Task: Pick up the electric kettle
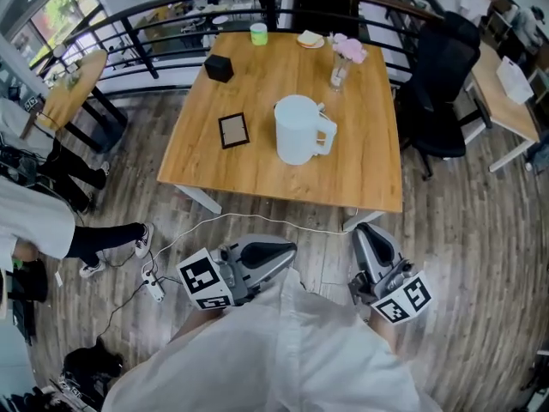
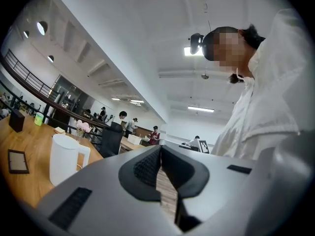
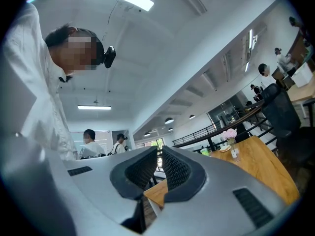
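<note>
A white electric kettle (image 1: pixel 300 130) with its handle to the right stands upright in the middle of the wooden table (image 1: pixel 369 178). In the left gripper view the kettle (image 2: pixel 66 159) shows at the left on the table. My left gripper (image 1: pixel 289 249) is shut and empty, held low near my body, short of the table's near edge. To its right my right gripper (image 1: pixel 364 229) is likewise shut and empty. Both sets of jaws, the left gripper's (image 2: pixel 160 152) and the right gripper's (image 3: pixel 159 154), are pressed together. The right gripper view does not show the kettle.
On the table lie a picture frame (image 1: pixel 233 130), a black box (image 1: pixel 219 67), a green cup (image 1: pixel 258 33), a plate (image 1: pixel 310 39) and a flower vase (image 1: pixel 343 58). A black office chair (image 1: pixel 442 84) stands at the right. A cable (image 1: pixel 214 226) runs over the floor. A person's leg (image 1: pixel 103 239) is at the left.
</note>
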`<state>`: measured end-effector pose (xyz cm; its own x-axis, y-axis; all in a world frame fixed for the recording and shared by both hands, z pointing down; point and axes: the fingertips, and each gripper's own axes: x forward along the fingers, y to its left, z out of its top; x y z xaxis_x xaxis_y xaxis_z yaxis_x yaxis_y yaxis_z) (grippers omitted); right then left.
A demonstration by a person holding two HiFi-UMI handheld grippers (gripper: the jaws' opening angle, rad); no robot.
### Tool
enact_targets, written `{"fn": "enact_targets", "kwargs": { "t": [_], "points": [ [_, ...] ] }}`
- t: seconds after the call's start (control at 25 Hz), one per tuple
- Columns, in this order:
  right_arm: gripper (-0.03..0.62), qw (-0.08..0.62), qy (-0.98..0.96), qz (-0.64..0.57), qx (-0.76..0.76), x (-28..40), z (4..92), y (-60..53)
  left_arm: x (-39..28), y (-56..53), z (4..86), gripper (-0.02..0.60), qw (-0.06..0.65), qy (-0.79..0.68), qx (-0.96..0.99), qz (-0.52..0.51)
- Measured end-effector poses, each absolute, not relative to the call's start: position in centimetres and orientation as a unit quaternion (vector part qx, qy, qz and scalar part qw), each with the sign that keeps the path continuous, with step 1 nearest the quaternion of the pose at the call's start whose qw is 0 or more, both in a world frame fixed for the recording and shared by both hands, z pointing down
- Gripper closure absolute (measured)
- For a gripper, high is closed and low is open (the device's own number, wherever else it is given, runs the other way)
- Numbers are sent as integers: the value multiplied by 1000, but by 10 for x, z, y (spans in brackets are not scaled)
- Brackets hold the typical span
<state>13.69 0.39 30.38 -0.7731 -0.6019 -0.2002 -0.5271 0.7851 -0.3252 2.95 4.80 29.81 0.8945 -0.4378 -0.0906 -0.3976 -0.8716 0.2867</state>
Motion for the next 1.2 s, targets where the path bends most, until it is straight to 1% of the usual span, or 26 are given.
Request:
{"fn": "enact_targets", "kwargs": {
  "t": [0.36,0.6,0.84,1.0,1.2],
  "points": [
    [576,181,929,-139,-291,93,300,-23,-6,-3,294,572,124,-211,966,-83],
    [577,173,926,-139,-305,101,302,-29,-9,-11,301,572,134,-209,965,-82],
    [576,115,925,-105,-346,123,313,-48,-26,-32,316,572,98,-226,969,-32],
    [576,75,920,-85,-374,130,325,-74,-38,-51,323,572,95,-237,966,-27],
    [576,58,917,-87,-385,118,341,-100,-42,-71,344,572,88,-241,967,-6]
  ]
}}
